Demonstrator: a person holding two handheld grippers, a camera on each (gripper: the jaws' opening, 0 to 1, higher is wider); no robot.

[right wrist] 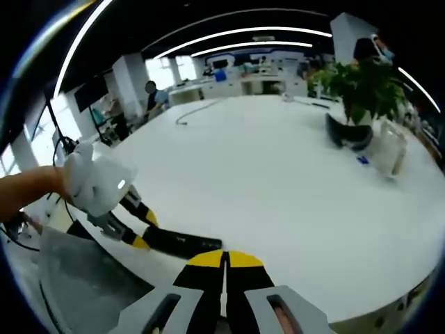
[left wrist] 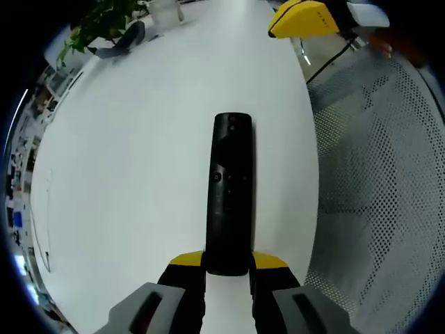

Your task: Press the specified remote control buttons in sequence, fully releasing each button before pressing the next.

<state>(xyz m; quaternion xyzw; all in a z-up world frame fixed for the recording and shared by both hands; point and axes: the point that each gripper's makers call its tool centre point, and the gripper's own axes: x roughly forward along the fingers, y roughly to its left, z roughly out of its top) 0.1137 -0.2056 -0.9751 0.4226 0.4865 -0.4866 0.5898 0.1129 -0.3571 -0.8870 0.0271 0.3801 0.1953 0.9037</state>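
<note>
A: Left tool (left wrist: 227, 268) grips the black remote (left wrist: 231, 195) by its near end, jaws clamped on both sides. Where does it lie?

B: Flat on the white desk (left wrist: 139, 174), near its edge. My right tool (right wrist: 224, 263) has its jaws shut together, empty, over the desk. From the right gripper view, a potted plant (right wrist: 360, 97) stands far across.
</note>
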